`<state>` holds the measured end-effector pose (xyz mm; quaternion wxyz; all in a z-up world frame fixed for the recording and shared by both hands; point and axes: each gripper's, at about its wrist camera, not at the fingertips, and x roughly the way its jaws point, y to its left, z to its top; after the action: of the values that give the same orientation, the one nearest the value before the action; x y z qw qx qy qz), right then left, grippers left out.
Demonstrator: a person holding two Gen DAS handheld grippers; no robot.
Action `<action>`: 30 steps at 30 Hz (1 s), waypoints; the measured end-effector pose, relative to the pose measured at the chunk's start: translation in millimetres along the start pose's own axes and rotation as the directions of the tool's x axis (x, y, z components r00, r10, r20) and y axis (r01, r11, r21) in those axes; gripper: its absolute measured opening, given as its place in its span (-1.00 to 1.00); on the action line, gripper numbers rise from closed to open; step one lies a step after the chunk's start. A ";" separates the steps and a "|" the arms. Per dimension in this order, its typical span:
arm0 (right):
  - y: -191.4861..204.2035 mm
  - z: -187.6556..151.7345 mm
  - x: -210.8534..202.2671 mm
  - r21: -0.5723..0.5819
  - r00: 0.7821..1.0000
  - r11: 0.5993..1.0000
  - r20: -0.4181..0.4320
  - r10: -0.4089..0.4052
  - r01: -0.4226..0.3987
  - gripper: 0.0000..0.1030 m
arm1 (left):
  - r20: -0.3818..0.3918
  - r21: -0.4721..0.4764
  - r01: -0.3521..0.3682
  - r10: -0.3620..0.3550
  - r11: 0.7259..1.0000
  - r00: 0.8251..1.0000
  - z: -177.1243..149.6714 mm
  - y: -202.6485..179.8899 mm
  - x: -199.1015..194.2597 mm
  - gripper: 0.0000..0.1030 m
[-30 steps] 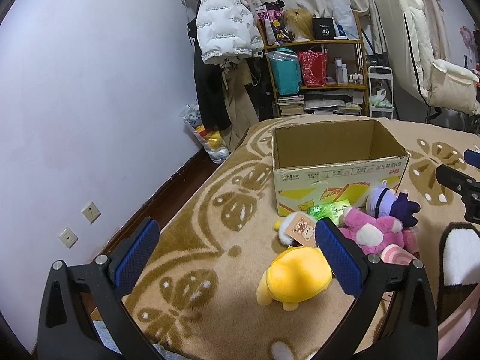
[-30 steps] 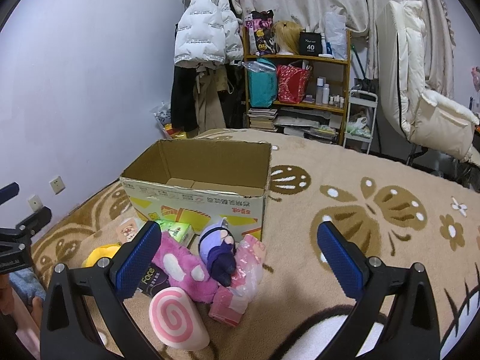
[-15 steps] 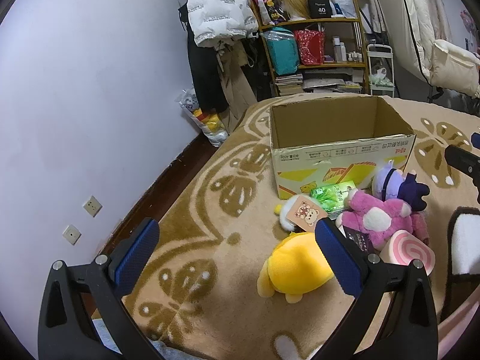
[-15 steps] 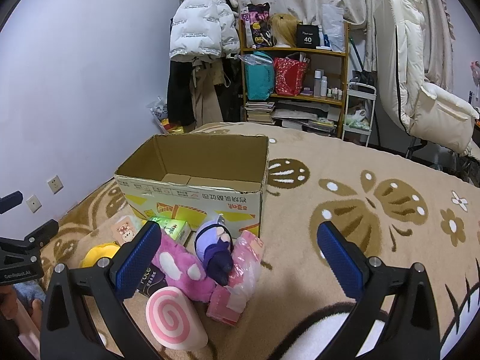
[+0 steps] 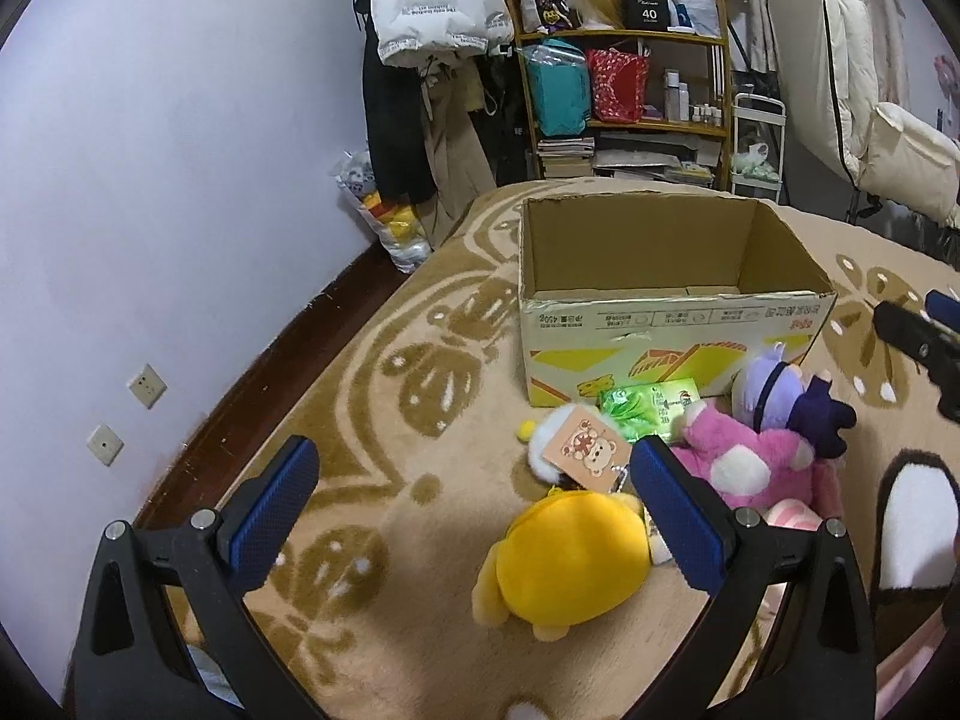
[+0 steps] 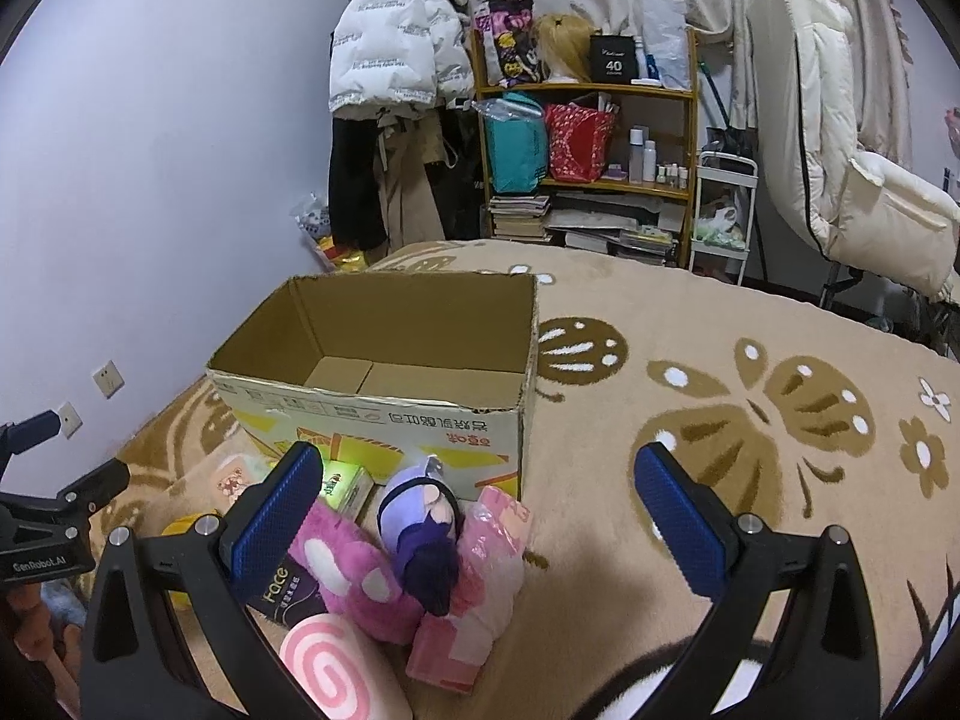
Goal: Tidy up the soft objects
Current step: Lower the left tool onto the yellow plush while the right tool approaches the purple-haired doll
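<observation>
An open, empty cardboard box (image 5: 672, 324) stands on the patterned rug; it also shows in the right wrist view (image 6: 384, 414). In front of it lies a pile of soft things: a yellow plush (image 5: 570, 564), a pink plush (image 5: 744, 468), a purple doll (image 6: 423, 528), a pink swirl roll (image 6: 336, 672), a green pack (image 5: 648, 414) and a pink packet (image 6: 480, 576). My left gripper (image 5: 474, 516) is open above the rug, left of the yellow plush. My right gripper (image 6: 474, 516) is open over the pile's right side. Both hold nothing.
A wooden shelf (image 6: 588, 144) with bags, books and bottles stands at the back, with coats (image 6: 390, 60) hanging left of it. A white padded chair (image 6: 852, 180) is at the right. A wall (image 5: 150, 240) with sockets runs along the left.
Both grippers have risen and tilted down a little, so the box inside and the pile show more from above. Nothing was grasped or moved.
</observation>
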<state>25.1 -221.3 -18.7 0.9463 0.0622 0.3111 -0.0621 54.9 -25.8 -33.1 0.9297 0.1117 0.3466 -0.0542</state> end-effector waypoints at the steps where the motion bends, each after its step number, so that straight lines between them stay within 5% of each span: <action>1: 1.7 0.4 3.0 -0.004 1.000 1.000 -0.007 0.003 -0.003 1.00 | -0.008 -0.006 0.011 -0.011 1.000 1.000 0.8 -0.5 4.6 0.99; 11: 5.5 5.2 39.7 -0.021 0.997 0.999 -0.078 0.025 -0.026 1.00 | -0.150 -0.059 0.038 -0.046 0.998 0.988 -5.3 2.2 48.1 0.99; 30: 9.2 -4.9 85.4 -0.025 0.983 0.999 -0.181 0.034 -0.039 1.00 | -0.327 -0.097 0.112 -0.138 0.989 0.935 -24.0 -10.3 93.1 0.99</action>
<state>91.9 -218.2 -72.8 0.9160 0.0599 0.3951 -0.0346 108.1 -32.1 -113.7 0.8561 0.0613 0.5068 -0.0803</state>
